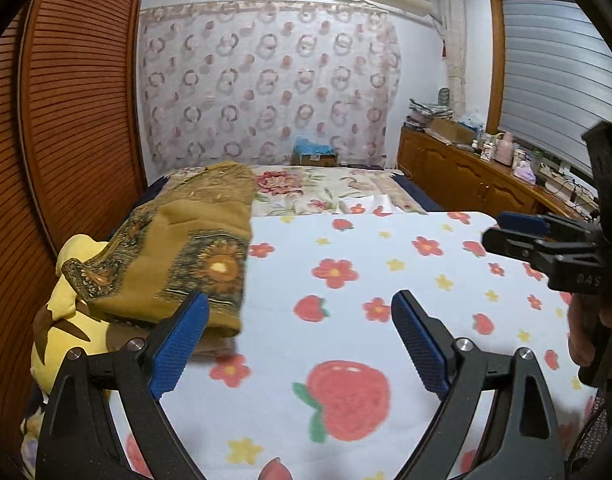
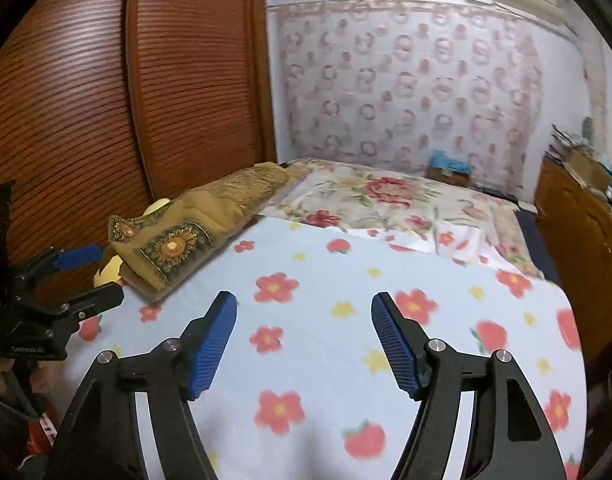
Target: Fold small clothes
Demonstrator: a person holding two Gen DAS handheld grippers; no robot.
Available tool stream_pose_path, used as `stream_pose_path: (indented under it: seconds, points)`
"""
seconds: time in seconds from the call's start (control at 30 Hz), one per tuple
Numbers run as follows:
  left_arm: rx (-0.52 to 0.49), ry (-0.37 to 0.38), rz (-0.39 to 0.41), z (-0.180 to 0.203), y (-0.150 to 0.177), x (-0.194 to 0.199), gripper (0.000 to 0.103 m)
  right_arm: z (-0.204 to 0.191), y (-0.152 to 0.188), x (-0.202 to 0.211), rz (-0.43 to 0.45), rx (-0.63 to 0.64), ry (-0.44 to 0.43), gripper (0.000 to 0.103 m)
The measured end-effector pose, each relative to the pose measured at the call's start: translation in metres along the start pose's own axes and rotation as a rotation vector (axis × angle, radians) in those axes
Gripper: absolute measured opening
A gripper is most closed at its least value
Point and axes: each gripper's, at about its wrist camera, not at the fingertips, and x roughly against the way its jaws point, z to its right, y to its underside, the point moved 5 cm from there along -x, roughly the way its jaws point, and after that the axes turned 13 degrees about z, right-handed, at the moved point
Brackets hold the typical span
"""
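A folded mustard-brown cloth with a sunflower border [image 1: 185, 252] lies at the left side of the bed, partly on a yellow plush toy [image 1: 65, 320]. It also shows in the right wrist view [image 2: 193, 232]. My left gripper [image 1: 301, 304] is open and empty, just right of the cloth's near end. My right gripper [image 2: 303, 300] is open and empty above the strawberry-print blanket [image 2: 346, 280]. Each gripper shows in the other's view: the right one [image 1: 502, 228] and the left one [image 2: 101, 272].
A white blanket with strawberries and flowers [image 1: 386, 280] covers the near bed. A floral sheet [image 1: 326, 192] lies behind it. A slatted wooden wardrobe [image 1: 73, 120] stands at the left. A wooden cabinet [image 1: 466, 176] with clutter runs along the right.
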Motion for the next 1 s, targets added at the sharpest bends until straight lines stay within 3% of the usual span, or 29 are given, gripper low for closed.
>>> stream_pose_path:
  seconds: [0.5, 0.67, 1.0]
  points:
    - [-0.037, -0.021, 0.087, 0.044, -0.048, 0.029, 0.093, 0.001, -0.013, 0.102, 0.16, -0.094, 0.228, 0.072]
    - [-0.034, -0.031, 0.089, 0.047, -0.054, 0.031, 0.093, -0.006, -0.014, 0.114, 0.191, -0.097, 0.276, 0.072]
    - [-0.032, -0.031, 0.09, 0.046, -0.054, 0.031, 0.093, -0.015, -0.003, 0.106, 0.195, -0.102, 0.275, 0.072]
